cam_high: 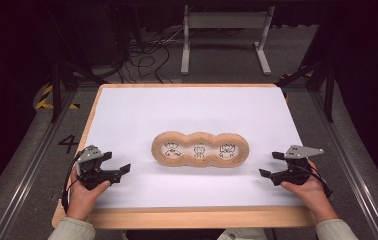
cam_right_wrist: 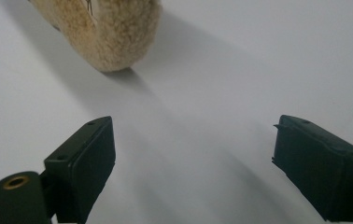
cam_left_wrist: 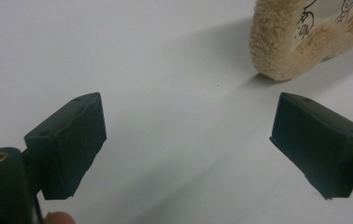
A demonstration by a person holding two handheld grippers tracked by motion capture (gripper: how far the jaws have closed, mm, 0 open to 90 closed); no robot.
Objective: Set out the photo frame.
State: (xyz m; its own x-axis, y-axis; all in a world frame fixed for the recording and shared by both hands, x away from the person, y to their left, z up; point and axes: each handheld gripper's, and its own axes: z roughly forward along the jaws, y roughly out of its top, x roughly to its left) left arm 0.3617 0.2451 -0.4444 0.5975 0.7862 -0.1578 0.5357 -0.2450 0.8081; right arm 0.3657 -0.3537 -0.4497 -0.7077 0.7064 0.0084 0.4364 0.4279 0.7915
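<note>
- Black jaws of the left hand-held gripper stand wide apart with nothing between them; it rests on the white bench, well left of the fuzzy tan frame.
- Right hand-held gripper is likewise spread wide and empty, well right of the frame.
- Frame lies flat mid-bench, three small drawings inside, between both grippers.
</note>
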